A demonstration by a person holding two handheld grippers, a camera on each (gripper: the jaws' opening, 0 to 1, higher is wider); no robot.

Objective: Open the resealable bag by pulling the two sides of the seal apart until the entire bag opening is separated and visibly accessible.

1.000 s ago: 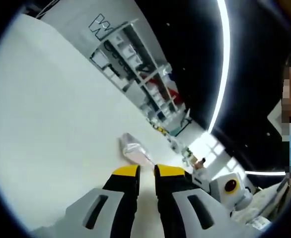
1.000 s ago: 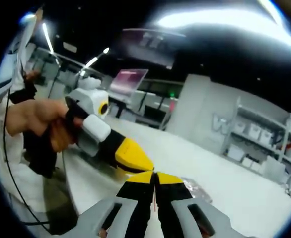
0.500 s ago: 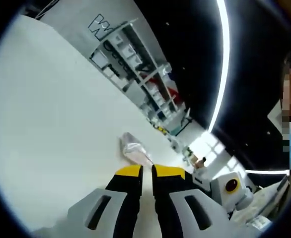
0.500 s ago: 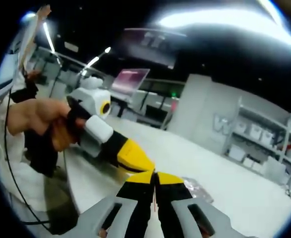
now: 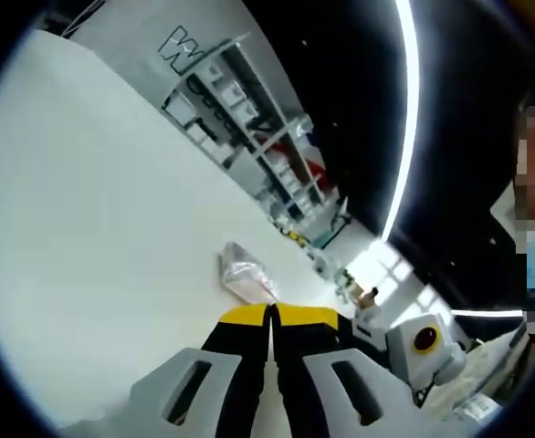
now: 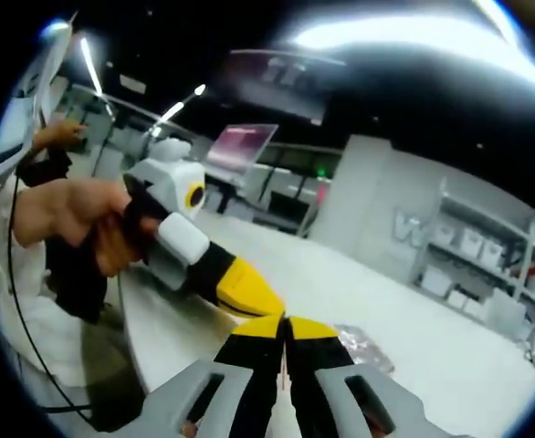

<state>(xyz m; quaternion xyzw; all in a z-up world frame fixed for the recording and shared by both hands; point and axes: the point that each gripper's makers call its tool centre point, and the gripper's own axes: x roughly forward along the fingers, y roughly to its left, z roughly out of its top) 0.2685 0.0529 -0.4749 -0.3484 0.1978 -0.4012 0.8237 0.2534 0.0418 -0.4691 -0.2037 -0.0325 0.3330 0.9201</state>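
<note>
Both tools have jaws pressed together: left tool (image 5: 270, 315), right tool (image 6: 284, 325). The clear resealable bag (image 5: 246, 274) lies on the white table (image 5: 94, 228), its near edge hidden behind the tips; whether either grips it is unclear.

The bag (image 5: 245, 274) looks like clear, crinkled, glossy plastic, lying on a smooth matt white table (image 5: 94, 237).

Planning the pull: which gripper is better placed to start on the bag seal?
Neither, much. Both grippers, left and right, sit side by side, jaws closed at the near edge of the bag. What they pinch is hidden.
</note>
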